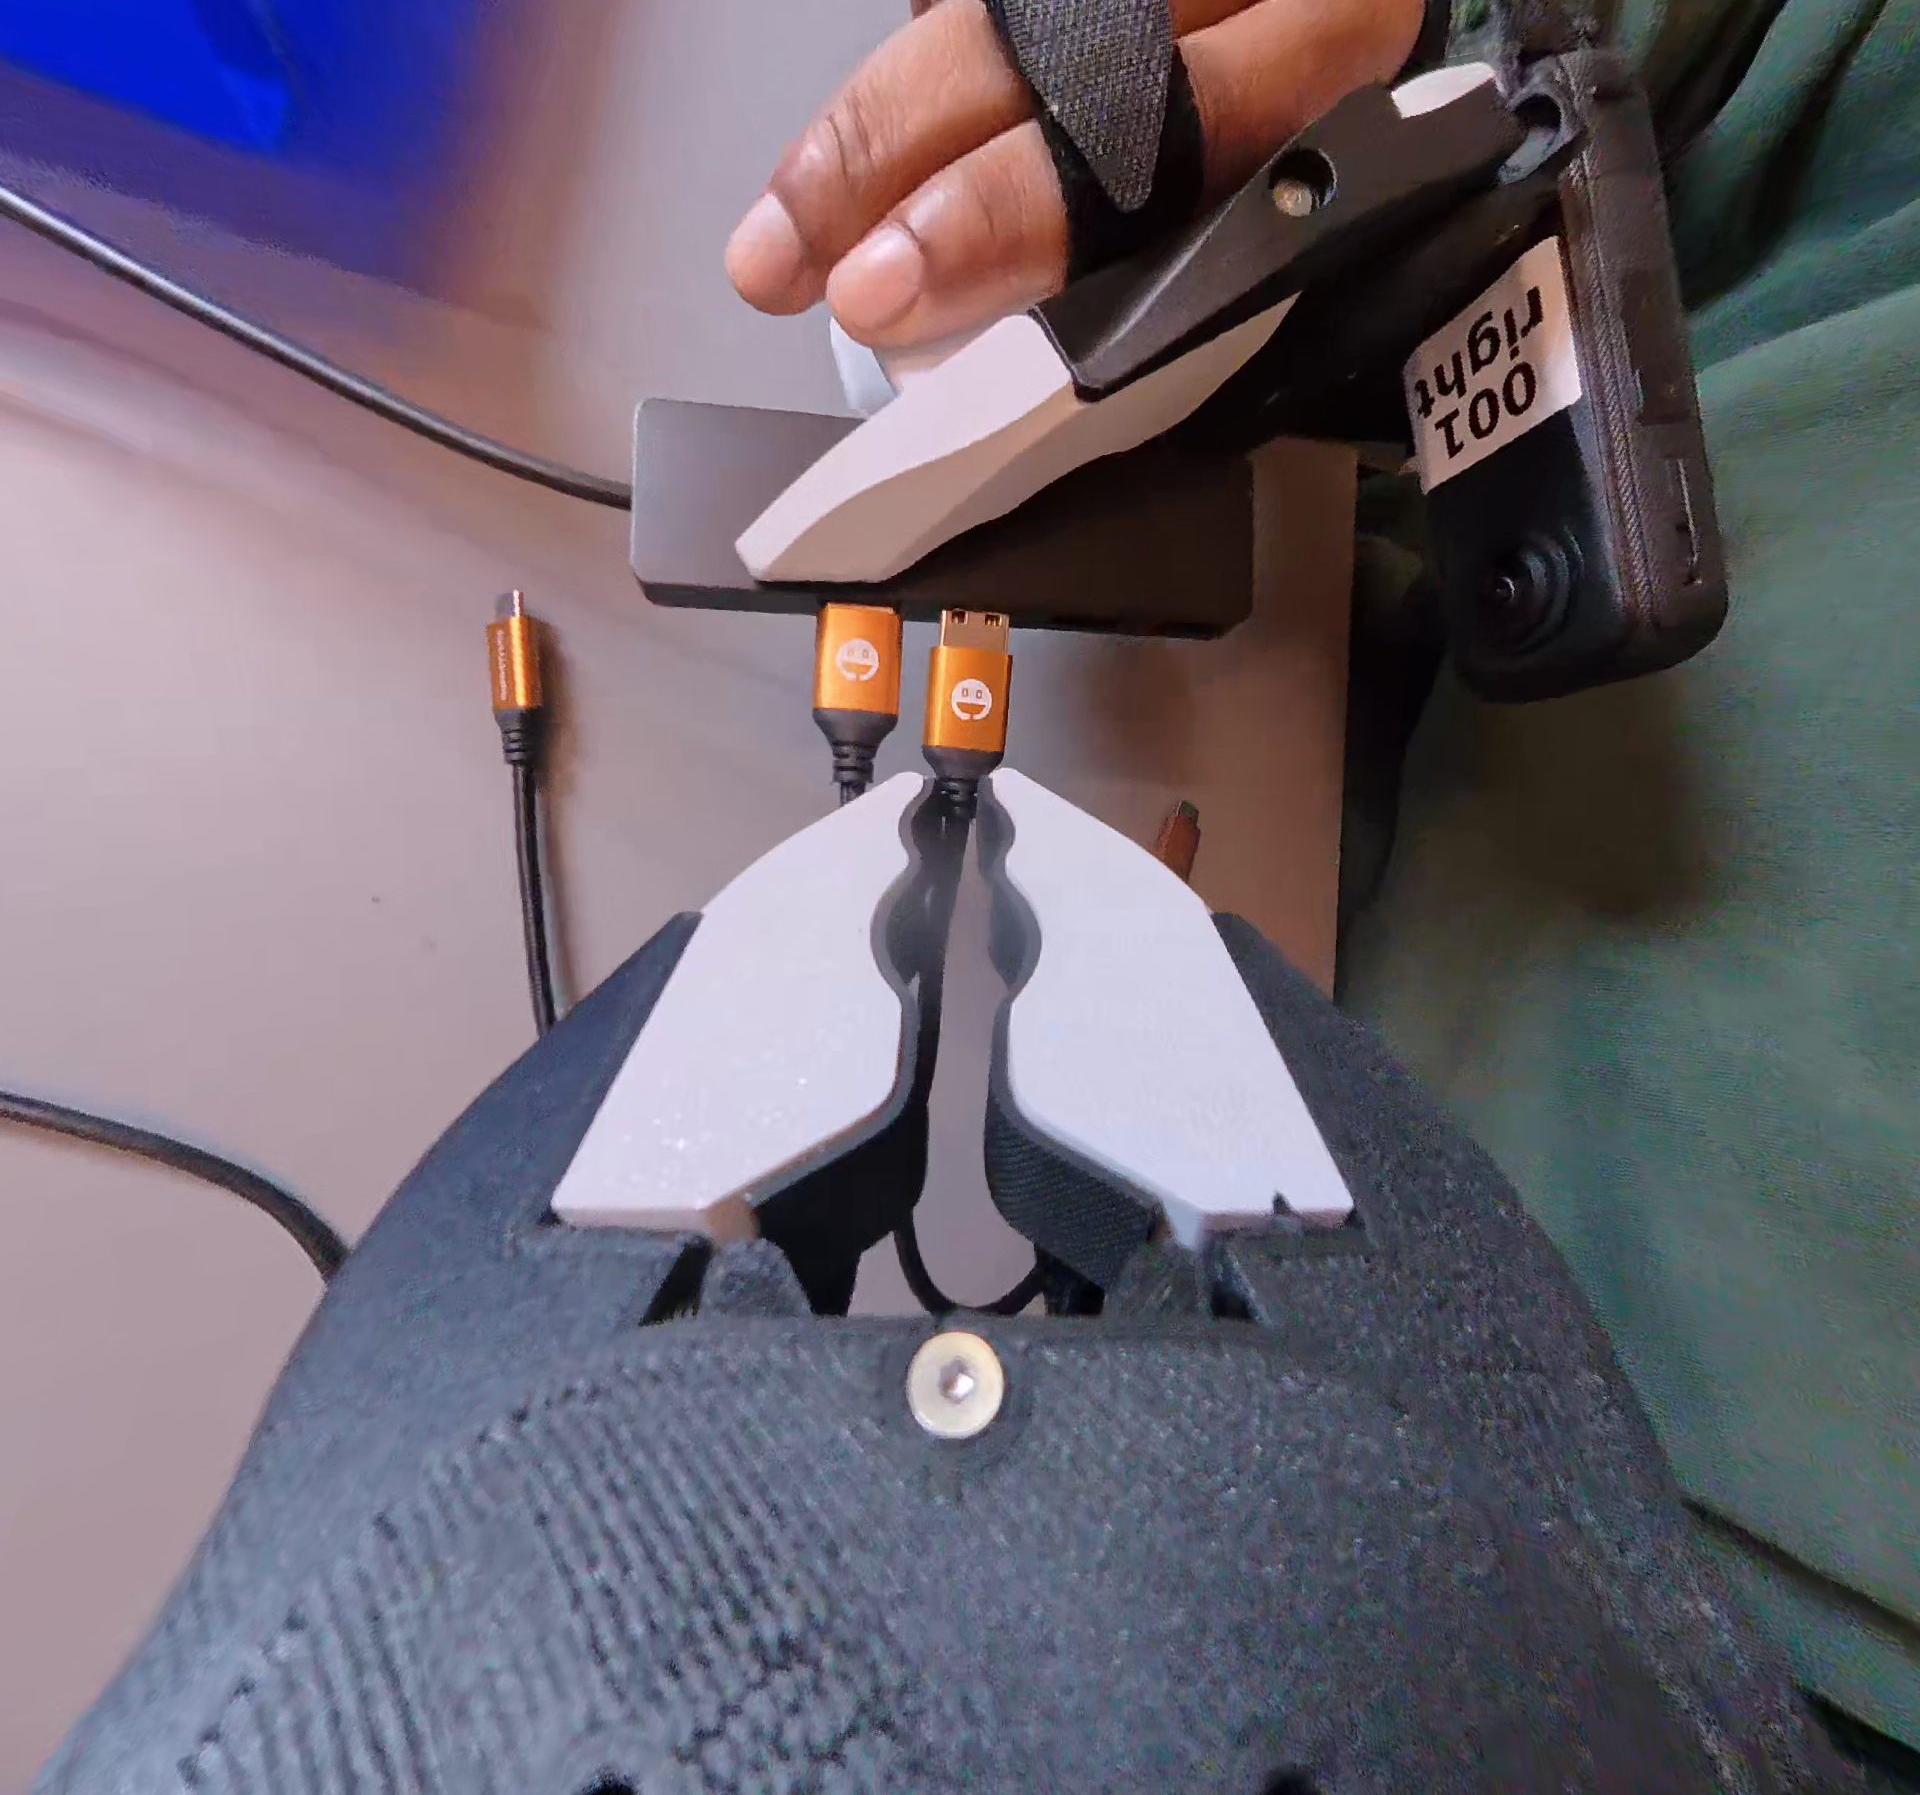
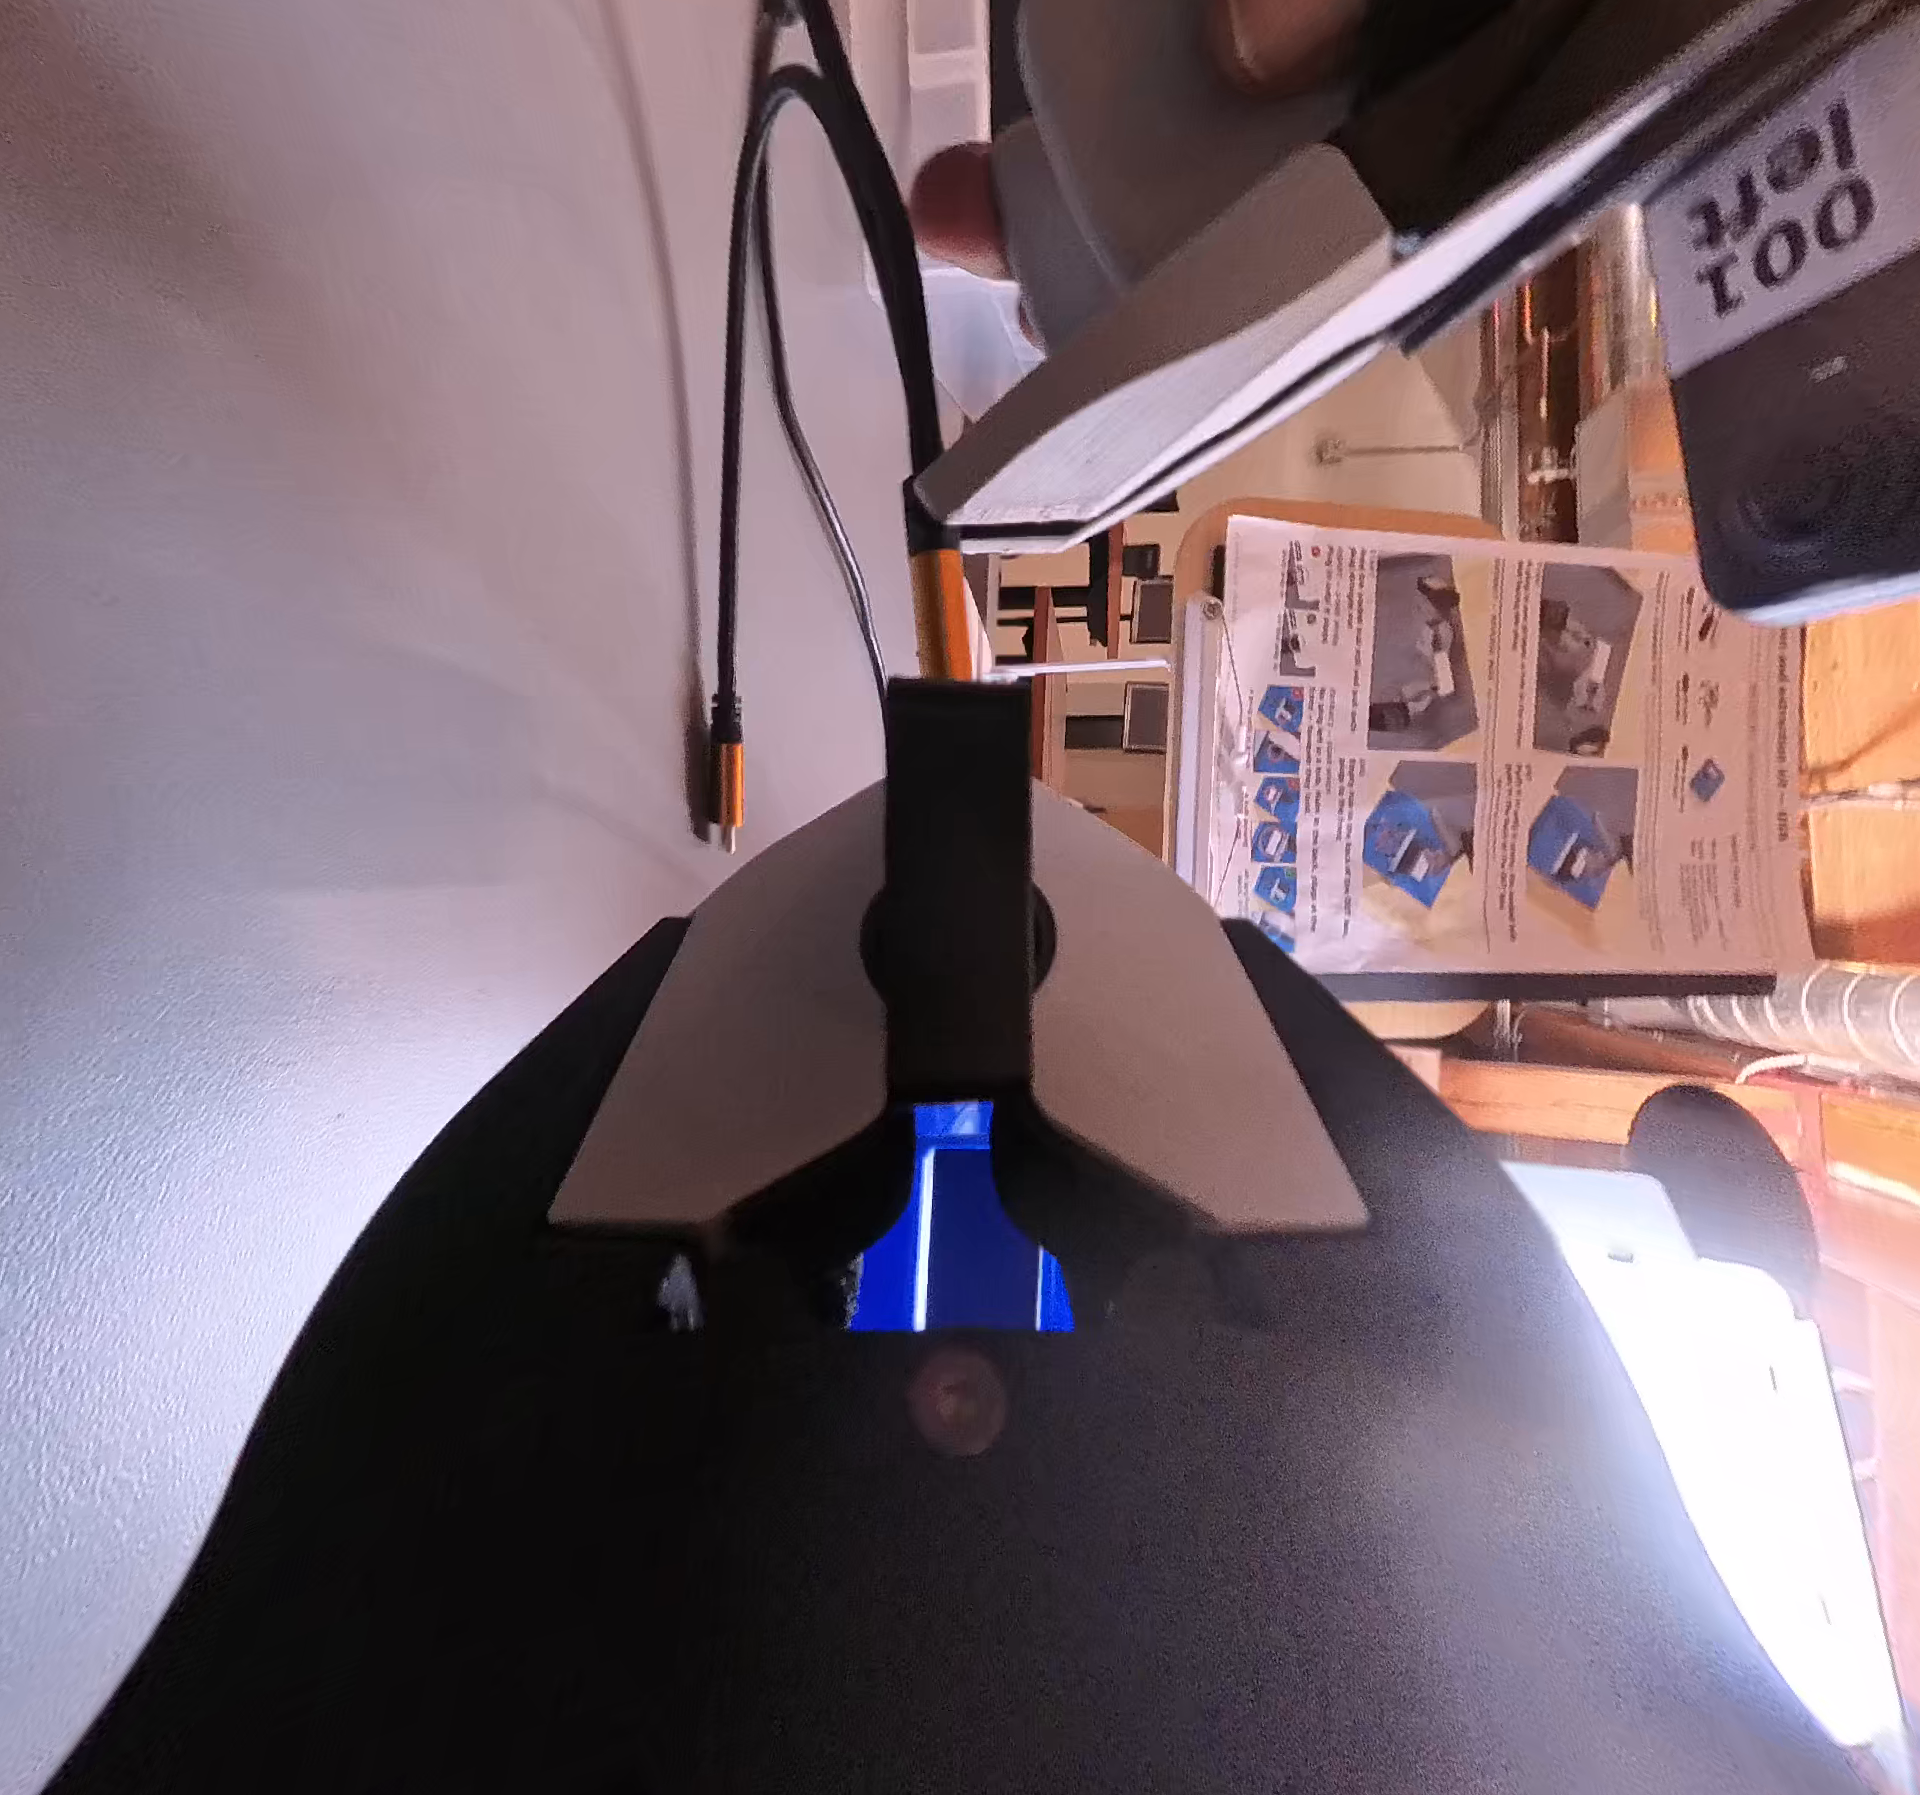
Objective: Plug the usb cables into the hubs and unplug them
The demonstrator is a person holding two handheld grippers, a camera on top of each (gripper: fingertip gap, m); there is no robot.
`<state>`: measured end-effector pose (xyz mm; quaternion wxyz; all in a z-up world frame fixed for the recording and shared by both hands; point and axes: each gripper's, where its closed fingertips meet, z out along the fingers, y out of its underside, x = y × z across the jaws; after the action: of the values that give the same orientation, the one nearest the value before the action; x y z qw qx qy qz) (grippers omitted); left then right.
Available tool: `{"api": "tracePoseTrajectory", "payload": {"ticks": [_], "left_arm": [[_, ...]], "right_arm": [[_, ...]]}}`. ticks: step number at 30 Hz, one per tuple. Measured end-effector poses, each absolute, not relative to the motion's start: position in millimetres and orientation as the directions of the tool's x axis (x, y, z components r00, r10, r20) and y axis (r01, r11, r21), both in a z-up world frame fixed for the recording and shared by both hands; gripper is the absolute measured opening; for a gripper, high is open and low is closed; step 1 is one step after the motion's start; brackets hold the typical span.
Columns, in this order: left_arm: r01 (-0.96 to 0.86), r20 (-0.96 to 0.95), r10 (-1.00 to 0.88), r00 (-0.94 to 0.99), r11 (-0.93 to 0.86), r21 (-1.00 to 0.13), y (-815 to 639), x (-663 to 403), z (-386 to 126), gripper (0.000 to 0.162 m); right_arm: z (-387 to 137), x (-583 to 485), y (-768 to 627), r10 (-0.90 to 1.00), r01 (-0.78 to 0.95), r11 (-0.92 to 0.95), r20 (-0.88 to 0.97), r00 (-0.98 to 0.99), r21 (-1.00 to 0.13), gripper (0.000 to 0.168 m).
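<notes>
My left gripper (image 1: 961, 795) is shut on the black cable just behind an orange USB plug (image 1: 966, 696). The plug's metal tip is bare and sits right at the port edge of the dark grey hub (image 1: 696, 509). A second orange plug (image 1: 854, 662) is seated in the hub beside it. My right gripper (image 2: 956, 810) is shut on the hub (image 2: 956, 872) and holds it off the table; its white finger (image 1: 894, 488) lies across the hub's top. In the right wrist view the left gripper (image 2: 935, 519) holds the orange plug (image 2: 940, 613) at the hub's far end.
A loose orange cable end (image 1: 512, 675) lies on the pale table (image 1: 260, 810) to the left and also shows in the right wrist view (image 2: 727, 789). The hub's own black cable (image 1: 312, 363) trails left. A printed instruction sheet (image 2: 1455, 758) stands beyond. A person's green sleeve (image 1: 1714, 1018) fills the right. The tips of one gripper are about 5 cm away from the tips of the other.
</notes>
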<state>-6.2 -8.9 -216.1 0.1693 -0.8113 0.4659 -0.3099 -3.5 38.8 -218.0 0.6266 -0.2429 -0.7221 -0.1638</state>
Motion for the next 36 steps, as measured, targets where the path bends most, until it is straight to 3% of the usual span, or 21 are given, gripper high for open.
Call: {"api": "tracePoseTrajectory", "payload": {"ticks": [9,11,14,16,19,22,29,32,36], "left_arm": [[-0.735,0.236,-0.908,0.345,-0.418,-0.534,-13,0,-233,0.006],[-0.709,0.209,-0.913,0.351,-0.405,-0.577,-10,1,-231,0.006],[-0.676,0.023,-0.936,0.351,-0.271,-0.685,-1,-1,-206,0.007],[-0.703,-0.182,-0.922,0.341,-0.122,-0.701,0,-3,-191,0.019],[-0.795,-0.474,-0.823,0.313,0.047,-0.605,1,-6,-190,0.026],[-0.874,-0.698,-0.681,0.222,0.179,-0.452,7,-6,-192,0.007],[-0.905,-0.743,-0.653,0.146,0.215,-0.368,9,-6,-187,0.003],[-0.871,-0.711,-0.676,0.192,0.216,-0.441,8,-5,-184,0.004],[-0.633,-0.553,-0.699,0.454,0.184,-0.752,4,-16,-122,0.026]], "right_arm": [[-225,-8,34,0.152,0.547,0.835,0.979,-0.138,-0.053,0.014],[-226,-5,38,0.168,0.561,0.825,0.976,-0.139,-0.062,0.013],[-216,-2,46,0.253,0.567,0.806,0.965,-0.073,-0.168,0.012],[-208,1,51,0.317,0.58,0.777,0.948,-0.027,-0.243,0.013],[-203,5,55,0.398,0.584,0.742,0.917,0.013,-0.33,0.013],[-201,1,47,0.423,0.573,0.742,0.906,0.002,-0.348,0.012],[-203,2,42,0.445,0.574,0.734,0.896,-0.004,-0.362,0.012],[-200,2,43,0.494,0.554,0.716,0.869,0.025,-0.424,0.012],[-173,13,55,0.595,0.512,0.642,0.792,0.136,-0.57,0.013]]}}
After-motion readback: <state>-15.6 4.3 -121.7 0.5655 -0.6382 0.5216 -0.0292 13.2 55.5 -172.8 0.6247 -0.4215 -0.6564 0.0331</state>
